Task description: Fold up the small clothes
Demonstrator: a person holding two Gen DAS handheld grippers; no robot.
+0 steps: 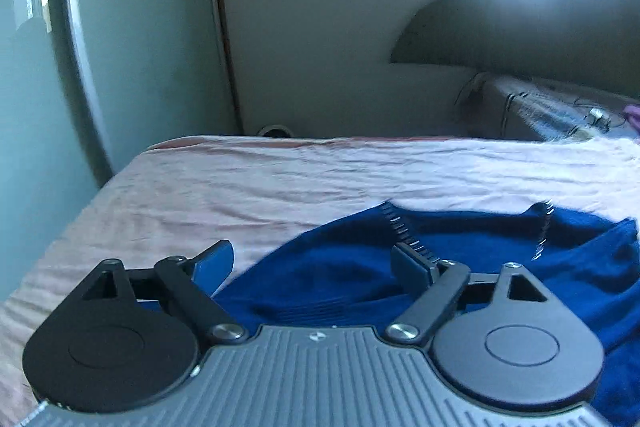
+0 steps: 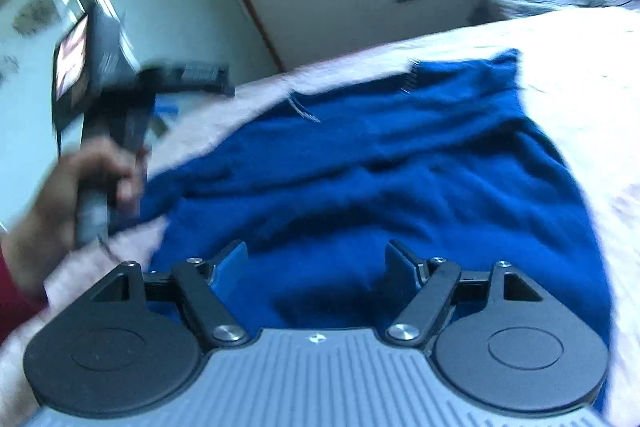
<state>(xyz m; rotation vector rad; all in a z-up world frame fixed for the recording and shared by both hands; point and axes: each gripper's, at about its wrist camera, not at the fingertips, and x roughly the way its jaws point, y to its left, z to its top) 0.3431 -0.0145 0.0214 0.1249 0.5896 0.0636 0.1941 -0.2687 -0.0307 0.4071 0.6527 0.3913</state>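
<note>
My 2 grippers, left gripper (image 1: 312, 263) and right gripper (image 2: 316, 263), have jaws wide open, holding nothing. The blue garment (image 2: 380, 167) lies crumpled on the bed sheet (image 1: 240, 179); I judge folding is barely started.

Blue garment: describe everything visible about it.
The blue garment is deep blue, soft and knit-looking, with pale stitch marks along its far edge. It lies spread but rumpled in broad folds on the pink sheet. The left gripper and right gripper are both open over its near part; neither clearly pinches it.
</note>
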